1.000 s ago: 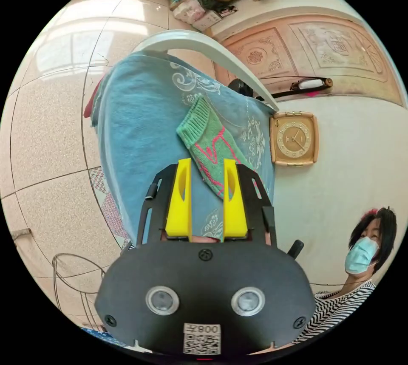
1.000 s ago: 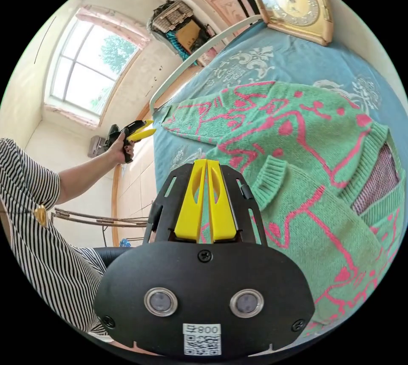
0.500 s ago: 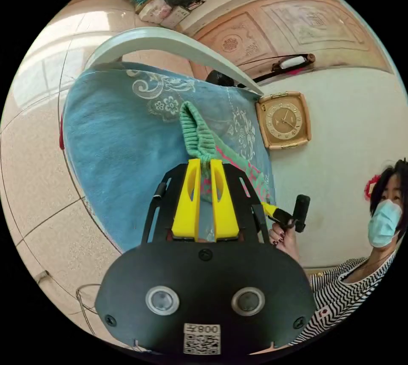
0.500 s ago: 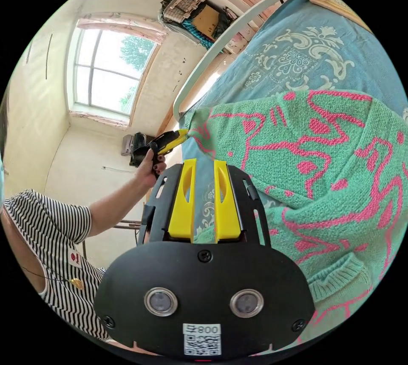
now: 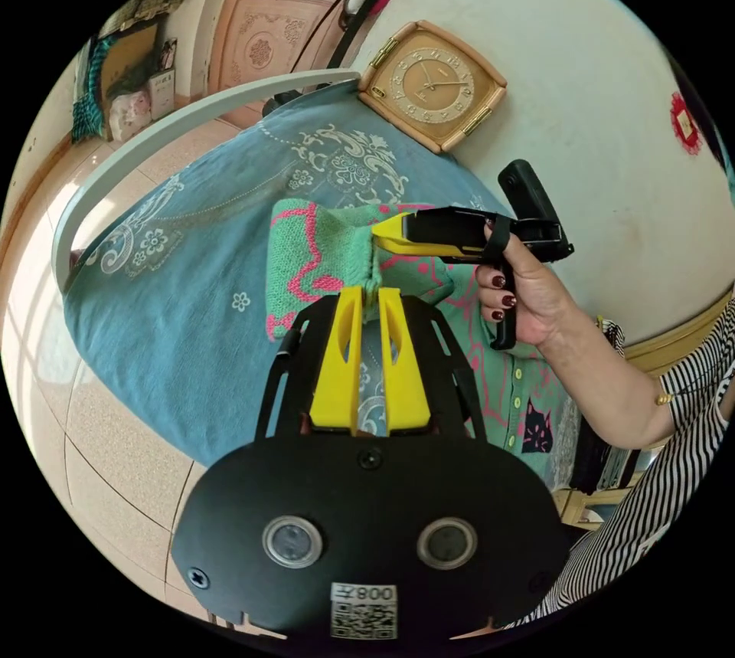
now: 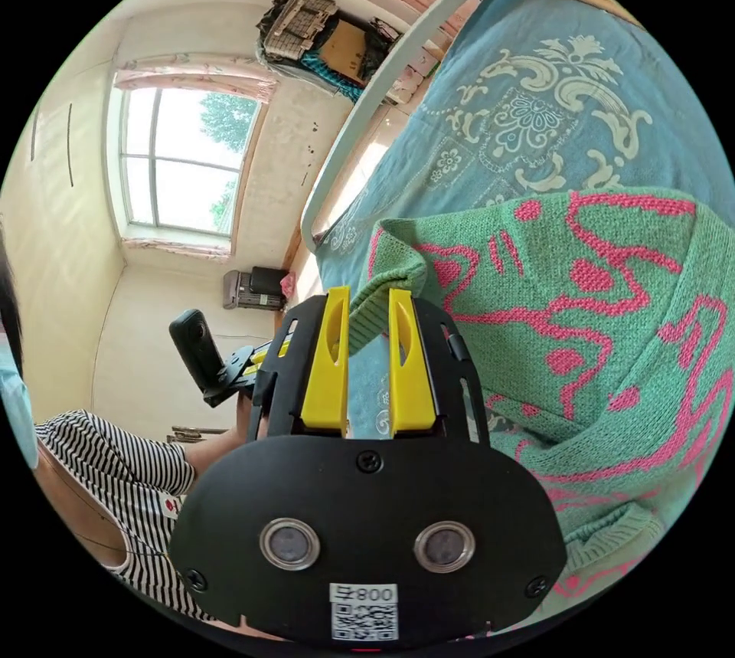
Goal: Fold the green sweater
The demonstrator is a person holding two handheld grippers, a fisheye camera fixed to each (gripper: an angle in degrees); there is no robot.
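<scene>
One green sweater (image 5: 321, 260) with pink pattern, spread on a blue patterned bedspread (image 5: 176, 290). Two grippers: left gripper (image 5: 366, 299) narrowed onto a bunched fold of the knit; right gripper (image 6: 360, 299) with jaws a little apart around a ribbed cuff, pressing contact impossible to tell. One square clock (image 5: 432, 85) in the left gripper view; one window (image 6: 180, 160) in the right gripper view.

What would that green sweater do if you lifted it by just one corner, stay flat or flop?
Probably flop: where the left gripper pinches the green sweater, the knit bunches and folds over. It looks thick and soft, so likely not slippery; the jaws seem to bite into it. It drapes over the blue bedspread, so the rest would probably drag behind.
</scene>
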